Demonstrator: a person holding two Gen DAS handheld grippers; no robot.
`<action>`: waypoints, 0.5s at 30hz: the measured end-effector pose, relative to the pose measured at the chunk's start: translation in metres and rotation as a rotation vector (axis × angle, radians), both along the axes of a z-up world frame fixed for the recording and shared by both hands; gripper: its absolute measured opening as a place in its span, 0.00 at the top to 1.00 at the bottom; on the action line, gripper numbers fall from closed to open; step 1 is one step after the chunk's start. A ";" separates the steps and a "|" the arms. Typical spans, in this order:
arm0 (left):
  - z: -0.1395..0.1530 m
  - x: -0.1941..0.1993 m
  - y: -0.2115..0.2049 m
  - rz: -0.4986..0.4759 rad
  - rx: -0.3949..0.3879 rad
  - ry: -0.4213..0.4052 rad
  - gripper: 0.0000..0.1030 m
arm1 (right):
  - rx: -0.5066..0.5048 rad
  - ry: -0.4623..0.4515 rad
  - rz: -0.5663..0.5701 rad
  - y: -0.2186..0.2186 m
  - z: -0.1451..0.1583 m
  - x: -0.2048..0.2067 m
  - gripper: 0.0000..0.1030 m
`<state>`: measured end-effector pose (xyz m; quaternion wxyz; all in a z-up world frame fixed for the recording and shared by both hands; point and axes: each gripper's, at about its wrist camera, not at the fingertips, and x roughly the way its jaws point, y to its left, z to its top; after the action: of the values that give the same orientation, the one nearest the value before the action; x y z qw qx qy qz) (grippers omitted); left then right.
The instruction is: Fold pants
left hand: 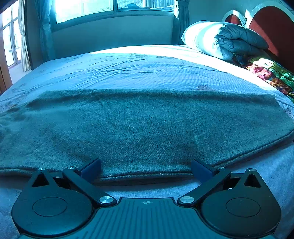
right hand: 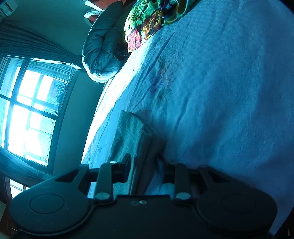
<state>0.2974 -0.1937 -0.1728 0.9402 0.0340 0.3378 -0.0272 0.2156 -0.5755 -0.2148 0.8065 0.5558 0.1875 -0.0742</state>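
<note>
The dark green pants point(left hand: 147, 125) lie flat and folded lengthwise across the near part of the bed. My left gripper point(left hand: 146, 170) is open at their near edge, one finger on each side of a stretch of the hem, not gripping. In the right wrist view, rolled on its side, my right gripper point(right hand: 147, 165) has its fingers close together around the layered end of the pants point(right hand: 136, 139). It looks shut on that end, which lies against the bedsheet.
The bed point(left hand: 147, 64) has a pale blue floral sheet. A folded grey and white quilt point(left hand: 226, 39) and a colourful cloth point(left hand: 270, 73) lie at the headboard end on the right. A window and curtains point(left hand: 110, 9) stand beyond the bed.
</note>
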 end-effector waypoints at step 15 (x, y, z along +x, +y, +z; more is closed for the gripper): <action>0.001 -0.004 -0.004 0.008 0.021 -0.032 0.00 | -0.039 0.021 0.027 0.003 -0.002 0.007 0.76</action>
<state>0.2933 -0.1980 -0.1716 0.9452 0.0429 0.3232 -0.0195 0.2222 -0.5725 -0.2166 0.8161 0.5366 0.2019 -0.0725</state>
